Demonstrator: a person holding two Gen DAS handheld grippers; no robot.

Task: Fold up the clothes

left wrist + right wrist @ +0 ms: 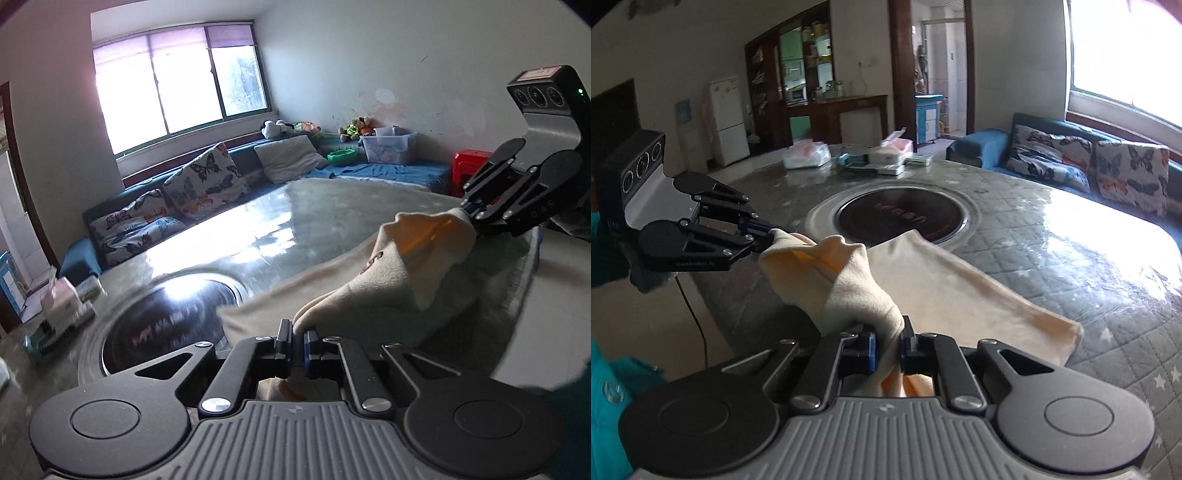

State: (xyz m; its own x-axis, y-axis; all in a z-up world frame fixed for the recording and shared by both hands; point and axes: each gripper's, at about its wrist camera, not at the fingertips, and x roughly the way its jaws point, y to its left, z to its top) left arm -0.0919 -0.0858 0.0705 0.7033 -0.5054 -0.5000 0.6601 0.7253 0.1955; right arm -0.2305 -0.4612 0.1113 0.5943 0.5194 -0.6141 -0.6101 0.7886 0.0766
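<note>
Both jaws were clamped on the cloth [945, 295]: left gripper [298, 334], right gripper [888, 343]. Near end lifted off the bench [1071, 236] edge; long axis ran toward the round inset [901, 214].

One cream garment [923, 288], two claws — left [298, 334], right [889, 332] — and three butterfly cushions [207, 177].

We see a cream garment [923, 280] of soft, matt fleece-like cloth. The left hand-held gripper [298, 334] and right hand-held gripper [888, 345] look like matt black plastic with shiny metal screws and a ribbed grey body. The counter [1071, 236] wears quilted grey cloth under a glossy clear cover; its round inset [901, 216] is glossy dark glass with a metal rim.
</note>
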